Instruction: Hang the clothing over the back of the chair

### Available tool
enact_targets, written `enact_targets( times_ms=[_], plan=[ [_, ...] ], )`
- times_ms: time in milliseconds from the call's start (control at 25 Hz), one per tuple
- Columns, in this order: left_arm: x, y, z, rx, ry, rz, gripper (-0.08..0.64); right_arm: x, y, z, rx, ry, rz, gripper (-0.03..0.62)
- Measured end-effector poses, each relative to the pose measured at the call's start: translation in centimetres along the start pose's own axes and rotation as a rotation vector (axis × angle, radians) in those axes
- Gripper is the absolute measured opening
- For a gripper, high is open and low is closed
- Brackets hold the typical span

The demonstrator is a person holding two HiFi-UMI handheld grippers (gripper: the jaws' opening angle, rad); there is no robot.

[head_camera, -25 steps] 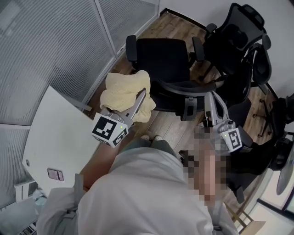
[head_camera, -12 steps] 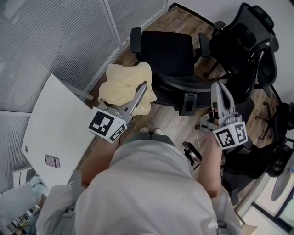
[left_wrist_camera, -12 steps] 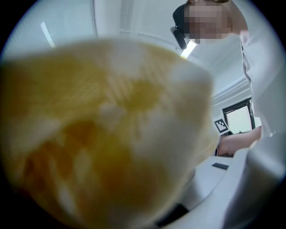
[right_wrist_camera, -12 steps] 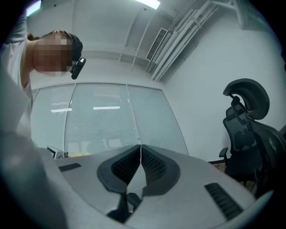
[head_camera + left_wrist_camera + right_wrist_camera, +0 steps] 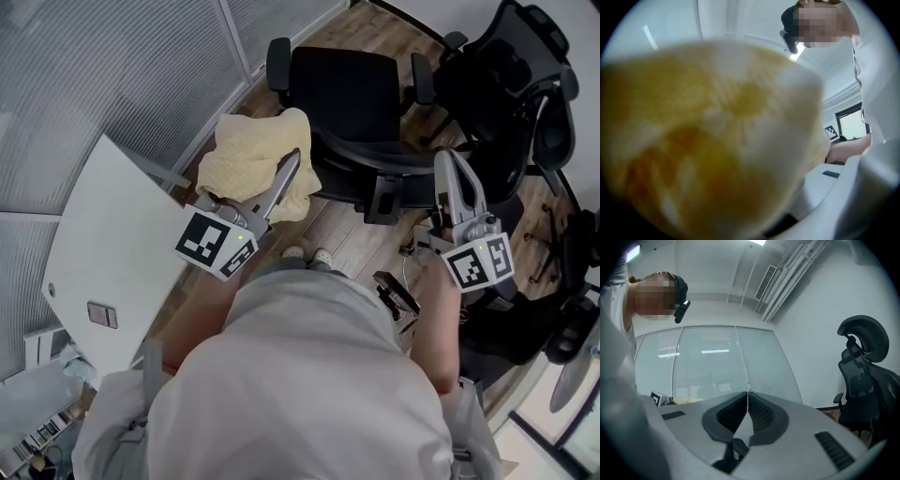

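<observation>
A pale yellow knitted garment [image 5: 251, 161] hangs bunched from my left gripper [image 5: 292, 161], which is shut on it just left of the black office chair [image 5: 342, 94]. In the left gripper view the yellow cloth [image 5: 708, 136] fills nearly the whole picture, blurred and right against the lens. My right gripper [image 5: 447, 159] is held over the chair's near right side, jaws shut with nothing between them. In the right gripper view its ribbed pads [image 5: 761, 412] meet tip to tip, pointing at a glass wall. The chair's back is toward me, its seat beyond.
A white desk [image 5: 103, 253] lies at the left, beside a glass partition with blinds [image 5: 112, 66]. More black mesh chairs [image 5: 511, 84] crowd the right side. The person's feet [image 5: 307, 253] stand on wooden floor just behind the chair.
Both grippers have crept a little closer to the chair, the right one more than the left. The garment stays gripped and the right jaws stay shut.
</observation>
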State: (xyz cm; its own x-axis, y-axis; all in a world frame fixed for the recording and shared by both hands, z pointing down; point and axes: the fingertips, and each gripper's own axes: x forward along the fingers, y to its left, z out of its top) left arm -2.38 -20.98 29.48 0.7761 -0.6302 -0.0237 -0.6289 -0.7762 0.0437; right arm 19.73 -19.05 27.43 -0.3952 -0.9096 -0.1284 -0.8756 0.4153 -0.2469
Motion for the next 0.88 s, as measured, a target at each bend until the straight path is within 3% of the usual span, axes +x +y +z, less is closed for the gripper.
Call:
enact_targets(
  times_ms=[880],
  plan=[
    [1.1,-0.4,-0.9,0.001,0.021,0.027,0.140,0.8,-3.0,-1.7,0.054,0.032,0.044,0.023]
  ],
)
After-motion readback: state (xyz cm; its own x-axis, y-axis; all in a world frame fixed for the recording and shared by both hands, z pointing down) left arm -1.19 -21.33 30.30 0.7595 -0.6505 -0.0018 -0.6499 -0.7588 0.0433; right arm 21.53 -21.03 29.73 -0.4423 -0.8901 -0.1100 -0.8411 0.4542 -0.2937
